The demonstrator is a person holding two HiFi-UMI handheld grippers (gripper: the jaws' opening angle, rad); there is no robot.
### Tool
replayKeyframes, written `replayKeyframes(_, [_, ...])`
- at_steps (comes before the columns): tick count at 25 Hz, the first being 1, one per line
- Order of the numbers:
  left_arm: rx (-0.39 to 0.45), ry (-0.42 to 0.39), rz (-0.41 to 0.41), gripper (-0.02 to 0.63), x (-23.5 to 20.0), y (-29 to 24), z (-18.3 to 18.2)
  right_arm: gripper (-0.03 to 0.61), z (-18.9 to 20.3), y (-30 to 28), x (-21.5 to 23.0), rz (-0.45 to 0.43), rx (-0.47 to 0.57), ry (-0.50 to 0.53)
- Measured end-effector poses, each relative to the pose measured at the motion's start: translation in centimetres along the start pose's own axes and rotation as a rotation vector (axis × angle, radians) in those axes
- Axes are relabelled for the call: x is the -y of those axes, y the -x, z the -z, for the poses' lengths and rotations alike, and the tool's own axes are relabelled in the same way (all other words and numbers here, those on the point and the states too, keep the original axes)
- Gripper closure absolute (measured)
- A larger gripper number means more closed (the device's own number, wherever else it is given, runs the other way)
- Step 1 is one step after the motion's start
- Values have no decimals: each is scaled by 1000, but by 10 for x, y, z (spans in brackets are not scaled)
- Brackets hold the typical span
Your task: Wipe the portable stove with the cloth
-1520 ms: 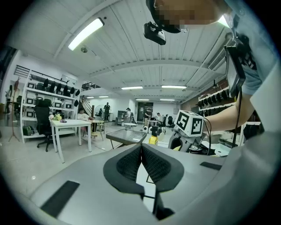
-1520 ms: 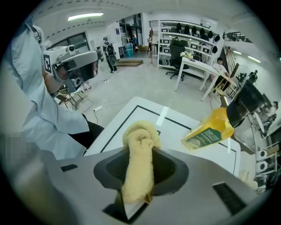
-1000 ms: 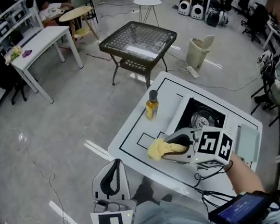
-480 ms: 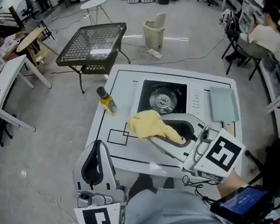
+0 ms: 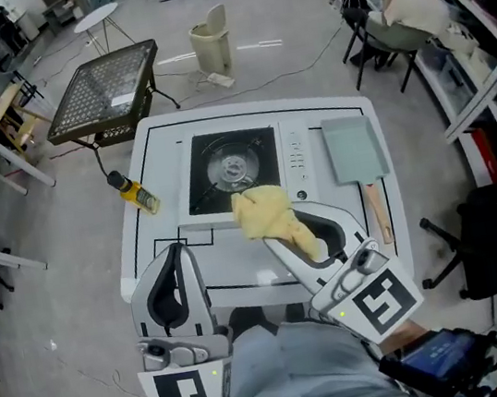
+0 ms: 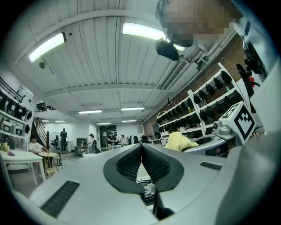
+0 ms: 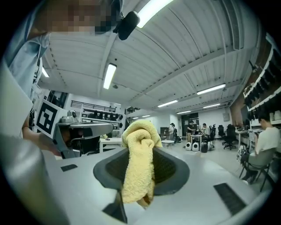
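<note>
Cloth (image 5: 265,215) pinched in right tongs (image 5: 280,234) at near edge of portable stove (image 5: 230,170), left tongs (image 5: 177,249) pressed together over table (image 5: 158,149) corner

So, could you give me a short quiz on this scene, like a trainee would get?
1. True or false: the left gripper holds the yellow cloth.
2. In the head view, what lies right of the portable stove? A) grey board B) kettle C) plate
3. Fill in: the right gripper is shut on the ____.
Key: 1 false; 2 A; 3 cloth.
</note>
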State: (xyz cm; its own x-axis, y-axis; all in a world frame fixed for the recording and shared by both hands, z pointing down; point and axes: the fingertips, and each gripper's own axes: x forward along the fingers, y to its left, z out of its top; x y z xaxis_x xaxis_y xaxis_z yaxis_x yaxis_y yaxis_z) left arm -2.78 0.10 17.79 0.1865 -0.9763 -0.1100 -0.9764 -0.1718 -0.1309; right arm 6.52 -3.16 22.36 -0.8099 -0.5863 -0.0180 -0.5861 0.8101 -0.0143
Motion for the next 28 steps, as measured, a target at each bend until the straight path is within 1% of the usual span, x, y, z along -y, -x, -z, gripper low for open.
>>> replayKeyframes(2, [3, 4, 22, 595, 17, -13, -1, 439, 3, 12, 14, 26, 3, -6])
replayKeyframes(6, [-59, 6, 43, 595, 33, -19, 18, 440, 8, 23, 30, 58, 7, 4])
replayKeyframes(8, [-54, 6, 56, 595, 36, -21, 19, 440, 9, 24, 32, 70, 7, 1])
replayKeyframes(11, [-13, 9, 79, 595, 44, -31, 9, 440, 8, 27, 36, 79, 16, 2])
replayKeyframes(15, [-55, 10, 102, 595, 49, -27, 22, 440, 6, 30, 40, 89, 25, 3])
replayKeyframes(28, [-67, 12, 106, 595, 58, -35, 24, 440, 9, 34, 50, 89, 21, -2])
